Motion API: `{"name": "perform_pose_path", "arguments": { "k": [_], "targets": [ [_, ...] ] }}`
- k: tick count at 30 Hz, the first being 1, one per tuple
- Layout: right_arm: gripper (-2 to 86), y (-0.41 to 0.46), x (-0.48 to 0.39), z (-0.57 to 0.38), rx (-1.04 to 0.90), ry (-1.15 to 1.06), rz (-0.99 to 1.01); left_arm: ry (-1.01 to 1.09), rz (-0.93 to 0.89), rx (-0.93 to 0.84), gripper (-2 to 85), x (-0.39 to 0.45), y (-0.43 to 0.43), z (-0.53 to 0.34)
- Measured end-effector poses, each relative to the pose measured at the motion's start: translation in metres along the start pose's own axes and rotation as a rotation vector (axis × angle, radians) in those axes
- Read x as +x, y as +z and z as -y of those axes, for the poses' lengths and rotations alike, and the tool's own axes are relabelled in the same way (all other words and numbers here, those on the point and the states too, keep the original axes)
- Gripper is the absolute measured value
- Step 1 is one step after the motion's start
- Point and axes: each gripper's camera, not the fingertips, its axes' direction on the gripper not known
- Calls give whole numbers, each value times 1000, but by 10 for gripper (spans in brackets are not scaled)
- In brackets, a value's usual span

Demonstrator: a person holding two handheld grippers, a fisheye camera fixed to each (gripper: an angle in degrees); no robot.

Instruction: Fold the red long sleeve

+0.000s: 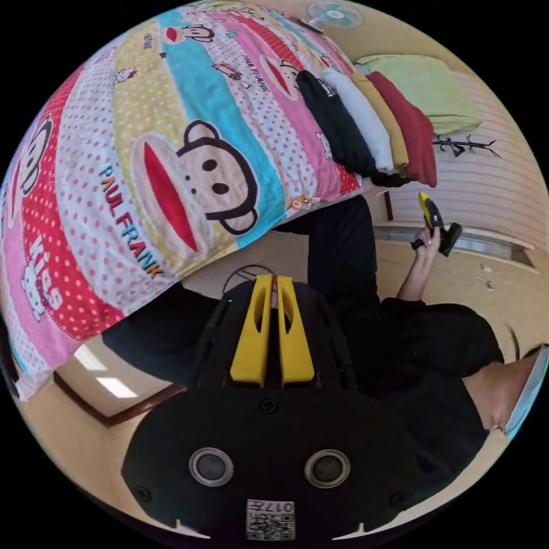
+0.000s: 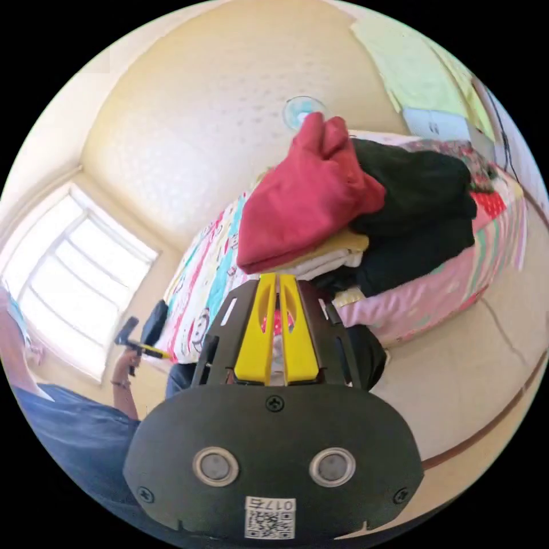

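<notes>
The red long sleeve [image 1: 412, 134] lies folded at one end of a stack of folded clothes on the bed, next to a mustard piece [image 1: 389, 123], a white one [image 1: 366, 117] and a black one [image 1: 334, 123]. In the right gripper view the red garment [image 2: 303, 200] sits on top of that pile. My left gripper [image 1: 273, 279] is shut on nothing, held in the air away from the bed. My right gripper [image 2: 273, 277] is also shut and empty, just short of the stack. Each shows in the other's view in a hand: the right gripper [image 1: 424, 200], the left gripper [image 2: 164, 355].
The bed carries a bright cartoon-print sheet [image 1: 171, 143]. A person in dark clothes [image 1: 400, 337] stands beside it. A fan [image 2: 303, 108] hangs on the wall, a green curtain [image 1: 434, 86] and a window [image 2: 80, 280] are nearby. Pale floor [image 2: 492, 354] runs beside the bed.
</notes>
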Motion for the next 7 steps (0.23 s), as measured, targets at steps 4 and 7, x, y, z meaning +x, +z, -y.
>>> {"name": "perform_pose_path", "arguments": {
  "k": [4,7],
  "targets": [
    [9,113,-158,39,-340,-448,-16,-201,394,-22,-7,-33,-10,35],
    [6,243,-255,42,-636,-677,80,-232,455,-35,-9,-66,26,75]
  ]
}}
